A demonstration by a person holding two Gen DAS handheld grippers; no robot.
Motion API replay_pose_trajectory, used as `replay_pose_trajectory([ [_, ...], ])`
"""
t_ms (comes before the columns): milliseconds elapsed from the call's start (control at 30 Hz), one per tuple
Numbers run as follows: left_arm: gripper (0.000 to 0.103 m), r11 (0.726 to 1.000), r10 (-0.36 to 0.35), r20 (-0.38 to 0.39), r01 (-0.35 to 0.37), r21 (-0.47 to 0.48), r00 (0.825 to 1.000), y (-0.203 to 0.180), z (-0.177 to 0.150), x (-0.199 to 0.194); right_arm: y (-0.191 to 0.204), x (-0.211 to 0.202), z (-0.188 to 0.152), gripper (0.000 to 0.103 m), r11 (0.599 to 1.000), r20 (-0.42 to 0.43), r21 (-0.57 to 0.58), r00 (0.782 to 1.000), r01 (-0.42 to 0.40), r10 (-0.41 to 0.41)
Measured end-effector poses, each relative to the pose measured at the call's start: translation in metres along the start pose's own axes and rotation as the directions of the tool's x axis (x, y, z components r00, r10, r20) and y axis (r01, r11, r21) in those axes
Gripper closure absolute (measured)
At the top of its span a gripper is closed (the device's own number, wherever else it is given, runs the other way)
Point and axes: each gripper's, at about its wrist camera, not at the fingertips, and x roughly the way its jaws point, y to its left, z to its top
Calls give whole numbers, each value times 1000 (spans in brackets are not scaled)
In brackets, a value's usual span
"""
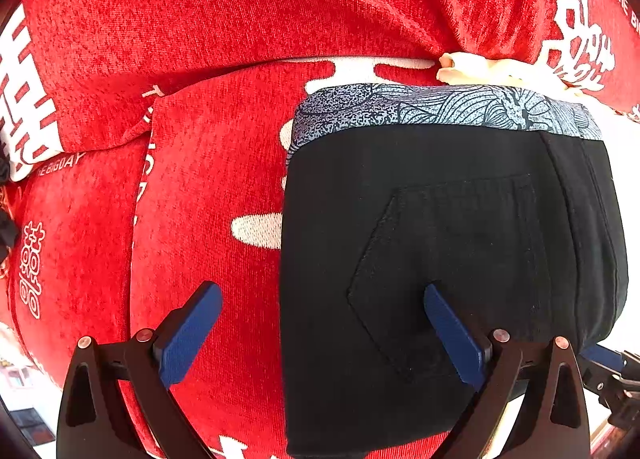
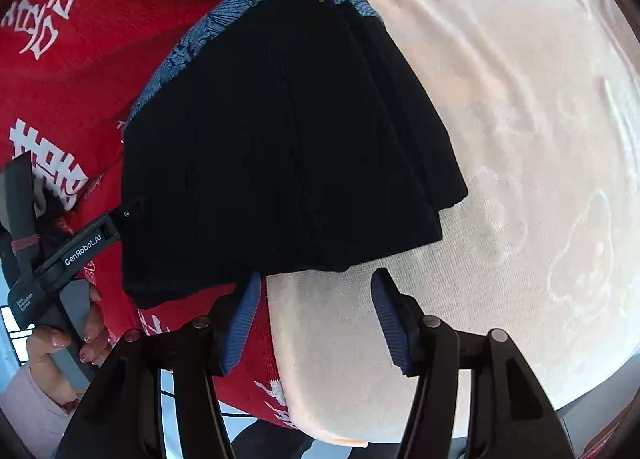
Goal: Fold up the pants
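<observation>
Pants (image 1: 440, 239) just ahead of both tongs

My left camera looks down close over the pants (image 1: 440, 259); my right views them (image 2: 280, 139) from their right.

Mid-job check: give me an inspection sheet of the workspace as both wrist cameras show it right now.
Surface: red blanket with white characters, beside a peach blanket.
Job's things: black pants folded into a compact stack, patterned blue-grey waistband at the far edge, back pocket facing up.
Clutter: nothing seen.
Grippers: left gripper open, one finger over the pants; right gripper open at the stack's near edge, holding nothing.
Cables: nothing seen.
Surroundings: a hand holds the left gripper's handle.
</observation>
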Motion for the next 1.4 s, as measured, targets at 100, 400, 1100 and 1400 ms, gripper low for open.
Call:
replay_pose_trajectory([
  [100, 1, 1000, -11, -1, 11, 19, 1000, 0, -3, -3, 11, -3, -8, 41, 999, 8, -28, 1000, 21, -21],
  [400, 2, 993, -36, -48, 41, 110, 998, 5, -24, -33, 32, -26, -29, 41, 999, 18, 34, 999, 26, -27],
  [1100, 2, 954, -122, 20, 111, 279, 992, 56, -77, -195, 126, -125, -96, 29, 998, 101, 46, 994, 44, -48],
  [1400, 2, 959, -138, 22, 128, 251, 990, 72, -91, -211, 149, -148, -113, 29, 996, 122, 18, 989, 83, -84],
])
